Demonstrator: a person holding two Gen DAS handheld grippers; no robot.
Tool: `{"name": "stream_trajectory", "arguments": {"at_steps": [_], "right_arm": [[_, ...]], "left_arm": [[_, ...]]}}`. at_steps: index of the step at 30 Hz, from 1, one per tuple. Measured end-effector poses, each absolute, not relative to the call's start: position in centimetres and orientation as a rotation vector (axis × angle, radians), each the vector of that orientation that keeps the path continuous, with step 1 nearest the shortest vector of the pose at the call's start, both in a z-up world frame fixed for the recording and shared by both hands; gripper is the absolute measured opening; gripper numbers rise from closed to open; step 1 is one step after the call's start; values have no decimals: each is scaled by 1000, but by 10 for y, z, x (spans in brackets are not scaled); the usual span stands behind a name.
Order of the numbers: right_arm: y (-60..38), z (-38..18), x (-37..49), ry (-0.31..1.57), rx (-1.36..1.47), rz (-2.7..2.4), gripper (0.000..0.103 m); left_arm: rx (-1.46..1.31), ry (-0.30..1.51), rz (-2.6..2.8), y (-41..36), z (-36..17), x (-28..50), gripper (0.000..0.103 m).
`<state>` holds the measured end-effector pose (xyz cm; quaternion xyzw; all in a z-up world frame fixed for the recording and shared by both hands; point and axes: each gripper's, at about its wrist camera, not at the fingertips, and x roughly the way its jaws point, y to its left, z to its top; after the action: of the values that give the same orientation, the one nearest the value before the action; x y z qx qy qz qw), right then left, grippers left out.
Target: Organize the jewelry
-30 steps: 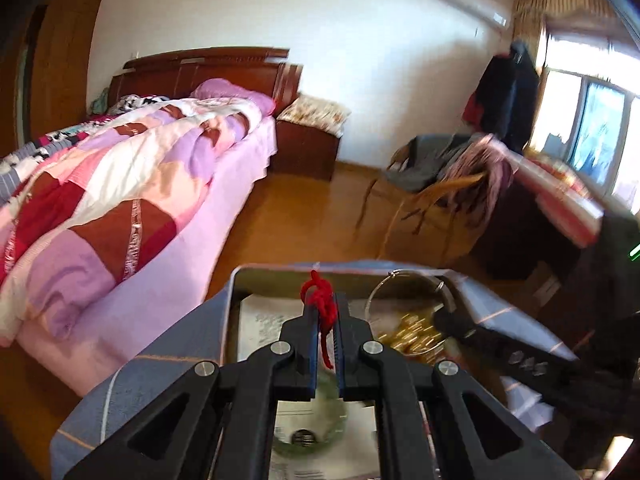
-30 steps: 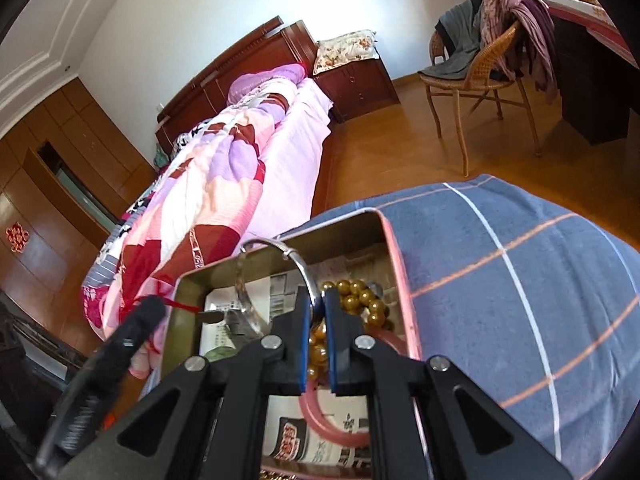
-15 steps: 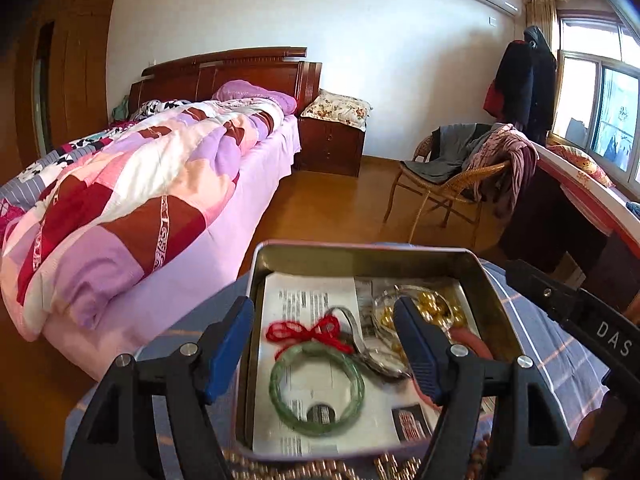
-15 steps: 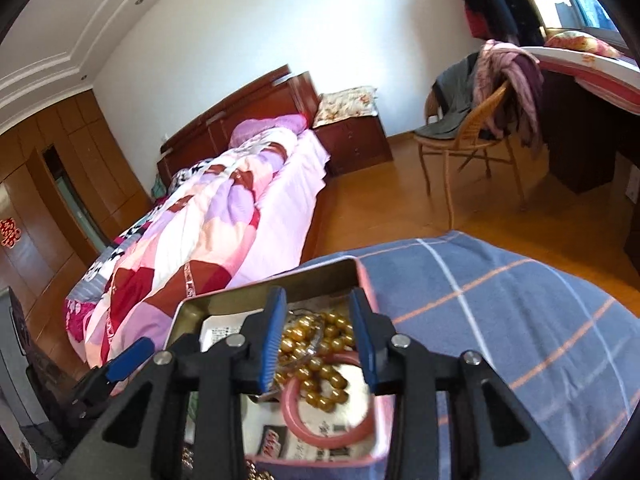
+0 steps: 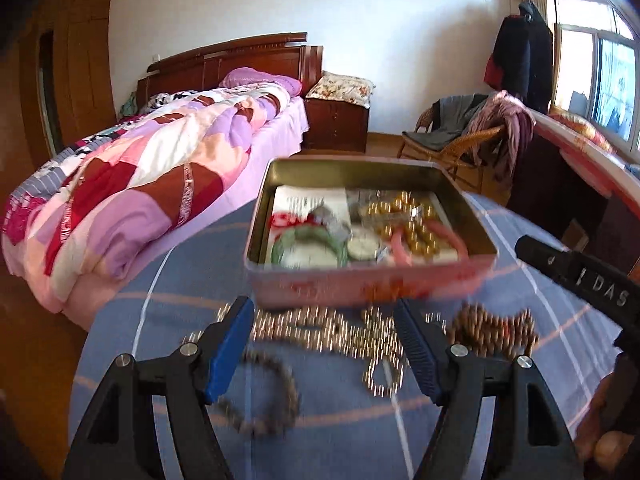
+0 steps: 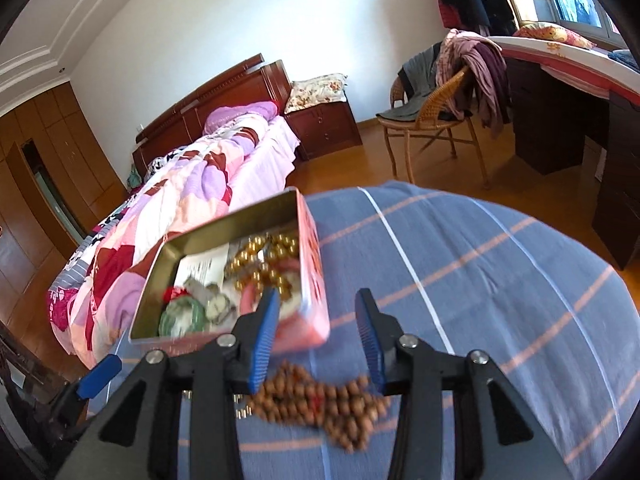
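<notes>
A pink metal tin (image 5: 372, 284) (image 6: 316, 256) stands open on the blue striped cloth (image 5: 168, 280). Inside lie a green bangle (image 5: 308, 244), a red cord, a watch (image 5: 362, 246), gold beads (image 5: 404, 208) and a pink bangle (image 5: 424, 236). In front of the tin lie a silver bead chain (image 5: 332, 332), a dark bead bracelet (image 5: 268, 392) and brown wooden beads (image 5: 496, 328) (image 6: 324, 408). My left gripper (image 5: 324, 344) is open and empty above the chain. My right gripper (image 6: 316, 344) is open and empty above the brown beads.
A bed with a patchwork quilt (image 5: 152, 176) lies to the left beyond the cloth edge. A wicker chair with clothes (image 6: 432, 100) and a dark desk (image 6: 568, 120) stand at the right. The right gripper's arm (image 5: 580, 280) shows at the left view's right side.
Both grippers let go of their pieces in the tin, opened, and pulled back toward the near side; they now hover over the loose beads in front of the tin.
</notes>
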<state>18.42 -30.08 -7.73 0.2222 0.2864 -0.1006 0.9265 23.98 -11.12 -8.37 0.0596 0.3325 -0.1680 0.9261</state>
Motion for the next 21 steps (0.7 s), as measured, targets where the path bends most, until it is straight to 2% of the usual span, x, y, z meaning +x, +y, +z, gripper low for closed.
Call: {"name": "stream_trajectory", "arguments": {"at_steps": [21], "right_arm": [[-270,-87,127,615,341,-219,45]], "left_arm": [[154,704,-285,-95,-94,181,72]]}}
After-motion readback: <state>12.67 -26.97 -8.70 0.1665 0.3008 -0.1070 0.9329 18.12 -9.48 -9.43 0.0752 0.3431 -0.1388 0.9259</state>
